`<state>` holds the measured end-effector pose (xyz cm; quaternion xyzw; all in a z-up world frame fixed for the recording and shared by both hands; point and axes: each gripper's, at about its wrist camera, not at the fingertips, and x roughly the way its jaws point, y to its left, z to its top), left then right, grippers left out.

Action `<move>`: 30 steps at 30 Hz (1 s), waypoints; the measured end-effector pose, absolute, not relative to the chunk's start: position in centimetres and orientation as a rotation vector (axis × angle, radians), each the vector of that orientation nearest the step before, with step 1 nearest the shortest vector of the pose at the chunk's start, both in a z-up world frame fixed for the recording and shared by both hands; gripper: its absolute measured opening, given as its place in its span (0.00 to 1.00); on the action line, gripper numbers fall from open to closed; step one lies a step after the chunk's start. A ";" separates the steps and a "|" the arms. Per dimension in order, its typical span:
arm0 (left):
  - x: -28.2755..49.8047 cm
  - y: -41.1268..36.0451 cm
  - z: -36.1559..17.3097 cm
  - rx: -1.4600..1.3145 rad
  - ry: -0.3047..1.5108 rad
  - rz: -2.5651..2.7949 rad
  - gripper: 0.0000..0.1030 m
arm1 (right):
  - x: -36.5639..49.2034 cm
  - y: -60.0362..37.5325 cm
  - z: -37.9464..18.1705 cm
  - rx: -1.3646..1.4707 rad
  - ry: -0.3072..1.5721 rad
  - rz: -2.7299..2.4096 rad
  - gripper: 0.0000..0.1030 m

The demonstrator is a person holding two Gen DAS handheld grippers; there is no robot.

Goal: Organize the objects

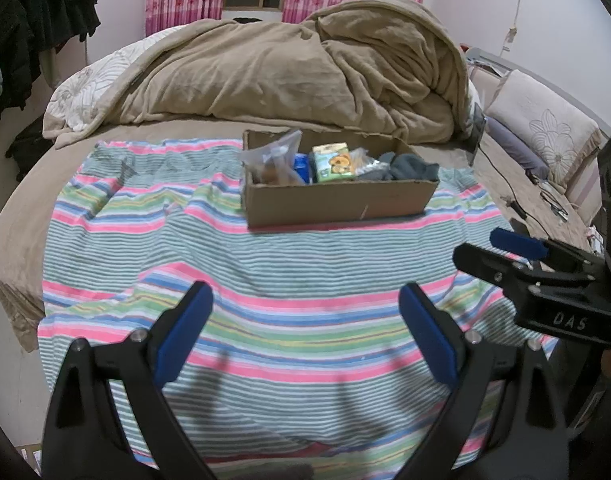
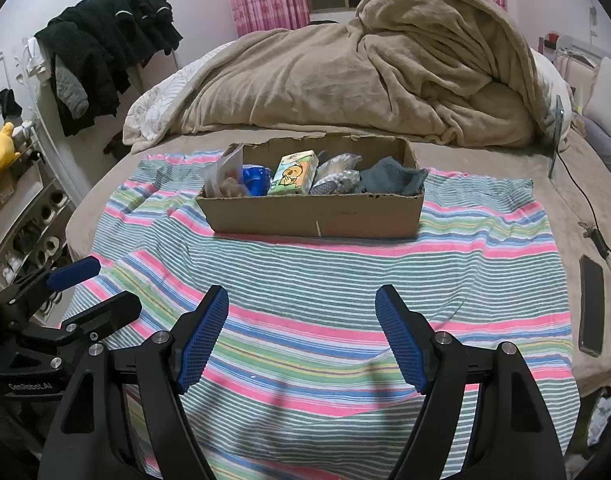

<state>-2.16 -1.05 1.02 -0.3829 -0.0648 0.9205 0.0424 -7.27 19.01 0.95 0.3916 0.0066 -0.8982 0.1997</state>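
A shallow cardboard box (image 1: pixel 337 202) (image 2: pixel 313 216) stands on a striped cloth (image 1: pixel 265 280) (image 2: pixel 325 280) on the bed. It holds a clear plastic bag (image 1: pixel 275 158) (image 2: pixel 225 176), a blue item (image 2: pixel 255 178), a green tissue pack (image 1: pixel 331 162) (image 2: pixel 293 172), a grey patterned pouch (image 2: pixel 337 176) and a dark grey cloth (image 1: pixel 405 166) (image 2: pixel 389 176). My left gripper (image 1: pixel 305 292) is open and empty above the cloth, short of the box. My right gripper (image 2: pixel 301 292) is open and empty too. Each shows in the other's view, the right gripper (image 1: pixel 505 248) and the left gripper (image 2: pixel 93 284).
A rumpled tan blanket (image 1: pixel 305 68) (image 2: pixel 385 72) is heaped behind the box. A phone (image 2: pixel 591 304) and a cable (image 2: pixel 593 232) lie on the bed at the right. Pillows (image 1: pixel 545 120) sit at the far right. Dark clothes (image 2: pixel 105 52) hang at the left, above a shoe rack (image 2: pixel 33 232).
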 end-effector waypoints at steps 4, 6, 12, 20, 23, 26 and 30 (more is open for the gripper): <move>-2.2 -1.1 1.0 -1.173 -0.196 2.816 0.92 | -7.4 19.1 0.8 1.100 0.021 -2.516 0.76; -2.2 -1.1 1.0 -1.175 -0.196 2.815 0.92 | -7.4 19.2 0.7 1.102 0.021 -2.518 0.76; -2.3 -1.1 1.0 -1.173 -0.194 2.818 0.92 | -7.6 19.4 0.8 1.102 0.019 -2.523 0.76; -2.6 -1.1 1.1 -1.173 -0.191 2.819 0.92 | -7.6 19.4 0.8 1.102 0.019 -2.523 0.76; -2.6 -1.2 1.1 -1.175 -0.189 2.816 0.92 | -7.6 19.3 0.7 1.102 0.019 -2.522 0.76; -2.7 -1.0 1.1 -1.179 -0.182 2.812 0.92 | -7.7 19.3 0.7 1.104 0.019 -2.522 0.76; -2.7 -0.8 1.2 -1.172 -0.176 2.810 0.92 | -7.7 19.4 0.8 1.104 0.018 -2.522 0.76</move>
